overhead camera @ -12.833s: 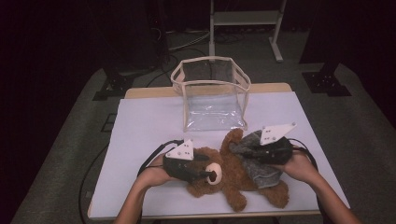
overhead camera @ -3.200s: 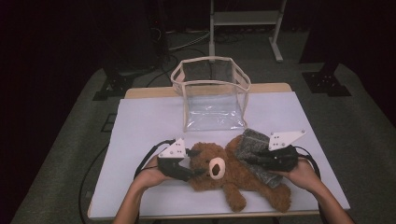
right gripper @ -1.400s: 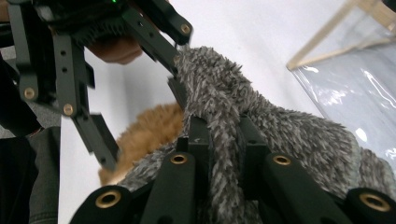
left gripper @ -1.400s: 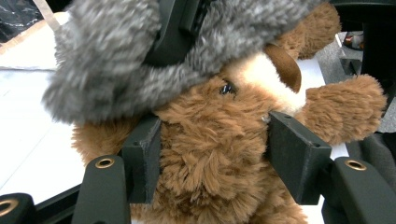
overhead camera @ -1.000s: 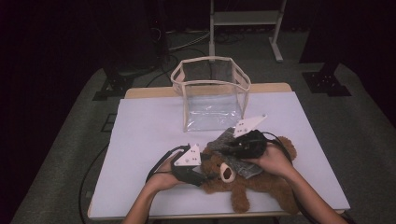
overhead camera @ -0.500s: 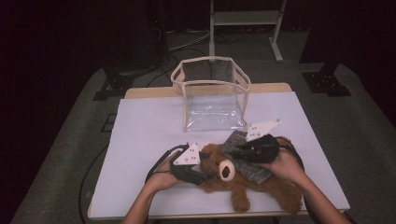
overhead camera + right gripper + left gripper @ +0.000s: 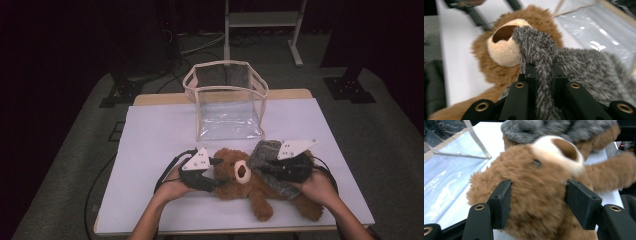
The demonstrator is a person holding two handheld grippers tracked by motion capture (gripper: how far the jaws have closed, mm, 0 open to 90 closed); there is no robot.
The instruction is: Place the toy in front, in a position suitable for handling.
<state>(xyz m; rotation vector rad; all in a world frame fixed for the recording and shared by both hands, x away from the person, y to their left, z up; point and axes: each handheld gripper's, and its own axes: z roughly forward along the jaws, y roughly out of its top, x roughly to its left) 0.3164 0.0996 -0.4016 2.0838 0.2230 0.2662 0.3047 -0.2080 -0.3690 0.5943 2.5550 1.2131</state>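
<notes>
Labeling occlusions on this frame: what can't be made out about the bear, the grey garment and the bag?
- Teddy bear torso: high view, covered by the grey fuzzy garment and right gripper.
- Garment's shape: right gripper view, cut off by edges, blurred.
- Bear's legs: left gripper view, beyond the frame.
- Clear bag contents: high view, too small, glare.

Brown teddy (image 7: 235, 175) w/ cream muzzle, grey fuzzy garment (image 7: 267, 155), white table (image 7: 160, 130).

the teddy bear (image 7: 245, 187) lies on your worktop (image 7: 160, 140) at six o'clock of centre, head toward nine. the fur garment (image 7: 267, 160) lies over its body. your left tool (image 7: 216, 172) sits at its nine o'clock, your right tool (image 7: 267, 169) at three. the clear bag (image 7: 227, 100) stands at twelve o'clock, behind the bear.
</notes>
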